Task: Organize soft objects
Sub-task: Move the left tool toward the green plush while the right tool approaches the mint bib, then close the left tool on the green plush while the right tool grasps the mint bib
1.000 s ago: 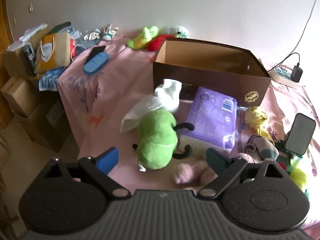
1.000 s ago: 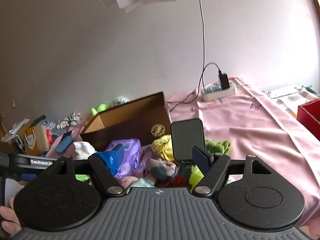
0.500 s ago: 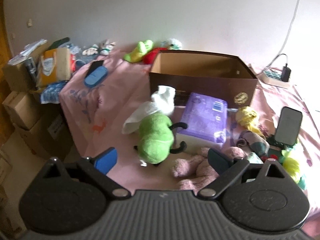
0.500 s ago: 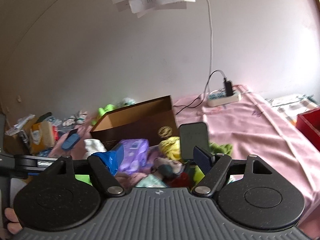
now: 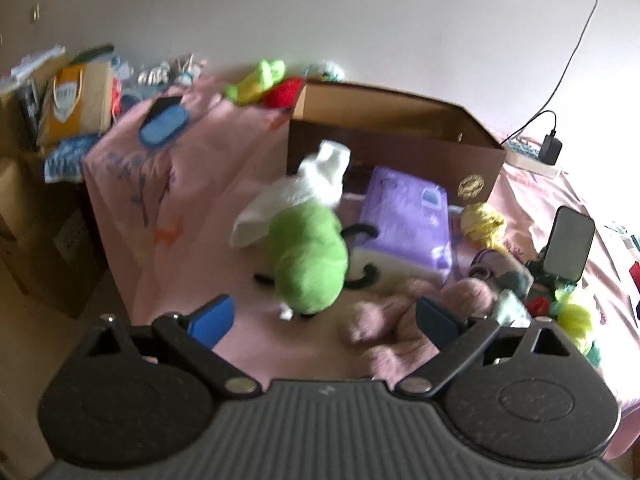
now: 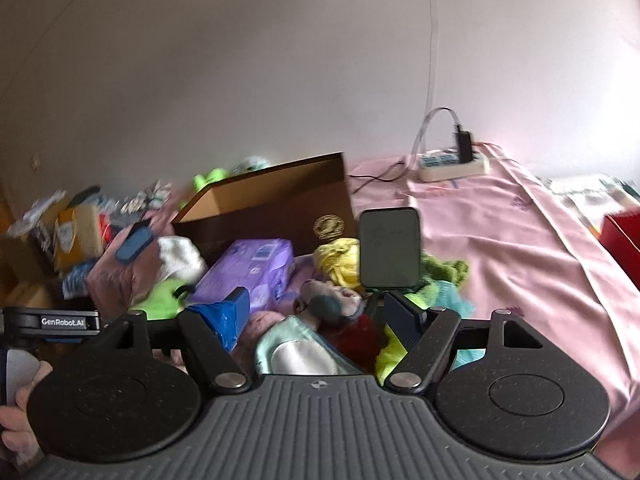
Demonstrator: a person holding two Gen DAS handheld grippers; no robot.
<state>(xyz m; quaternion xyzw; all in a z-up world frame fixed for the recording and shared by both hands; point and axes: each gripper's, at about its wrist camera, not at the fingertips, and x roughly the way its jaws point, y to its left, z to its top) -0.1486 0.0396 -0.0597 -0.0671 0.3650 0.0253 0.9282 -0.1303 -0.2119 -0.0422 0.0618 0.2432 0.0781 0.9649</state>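
hovering with its fingers spread wide and holding nothing, the left gripper hangs above the near edge of the pink cloth. just beyond its fingertips lies the green plush toy, and a pink plush toy sprawls beside the right finger. the right gripper is likewise parted and empty, poised over a heap of soft things: a pale teal cloth and a red item sit between its fingers. taking the brown cardboard box as landmark, a white cloth leans against its front, the purple pack lies just in front of it, and the yellow bundle sits near its front right corner. a phone on a stand is upright right of the box, and green and red toys lie behind its left end. the box's visible interior looks bare.
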